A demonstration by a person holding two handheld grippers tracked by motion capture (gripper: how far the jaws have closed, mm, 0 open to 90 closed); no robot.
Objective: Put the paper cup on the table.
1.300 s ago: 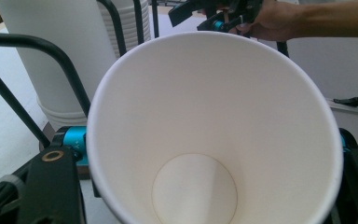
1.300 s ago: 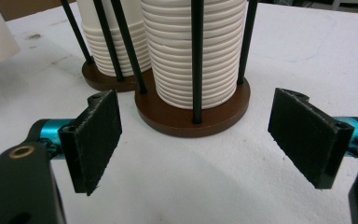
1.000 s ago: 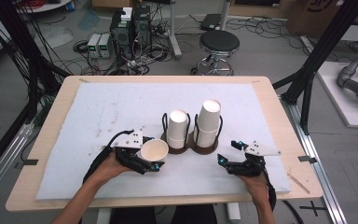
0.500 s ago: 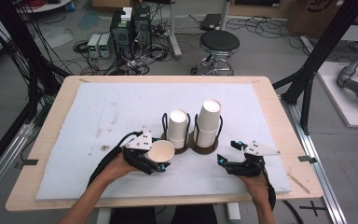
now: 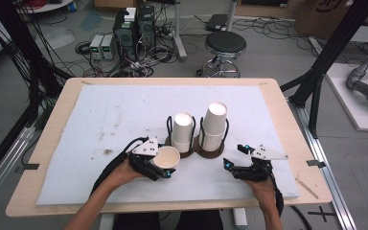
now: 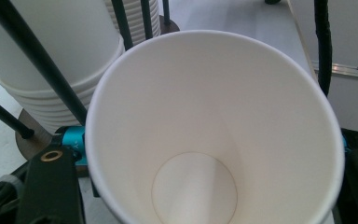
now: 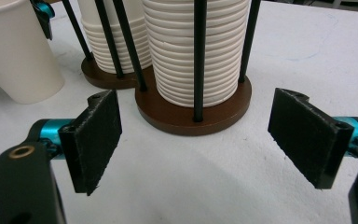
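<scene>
Two stacks of paper cups stand upside down in wire holders on brown round bases near the middle of the table (image 5: 48,158): the shorter stack (image 5: 183,132) and, at its 3 o'clock, the taller stack (image 5: 215,125). A single paper cup (image 5: 166,157), mouth up, sits just at 7 o'clock of the shorter stack, pinched between the jaws of the left tool (image 5: 159,168), which press on its sides. The right tool (image 5: 230,165) rests at 5 o'clock of the taller stack, its jaws spread wide with nothing between them, a short way from that stack's base.
</scene>
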